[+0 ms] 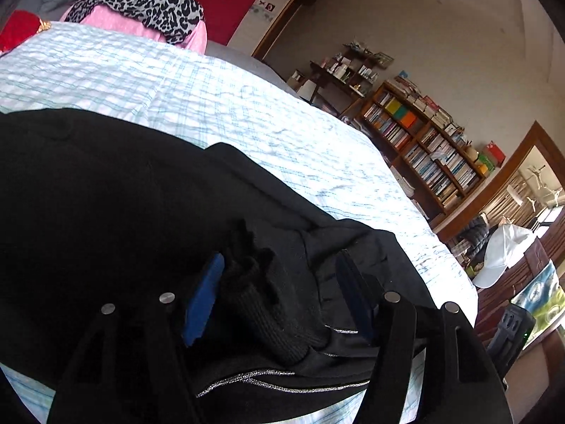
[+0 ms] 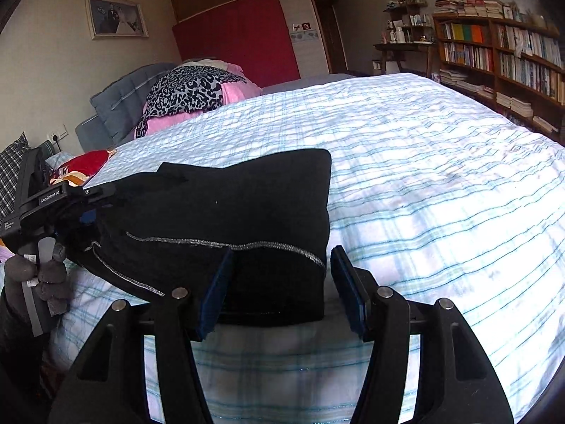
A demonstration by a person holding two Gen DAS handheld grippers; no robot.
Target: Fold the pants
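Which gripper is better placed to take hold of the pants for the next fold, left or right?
Left, probably. The left gripper is open with bunched black pants fabric already between its fingers. The right gripper is also open, straddling the folded corner at the near edge of the bed, with little fabric inside.

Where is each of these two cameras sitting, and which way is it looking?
Left wrist: sits on the left claw, looking across the black pants toward the bookshelf; its own fingers show.
Right wrist: sits on the right claw, open around the pants' corner, facing the headboard; the gloved left hand shows.
Shared: pants, checked bedspread, leopard-print cloth, bookshelf.
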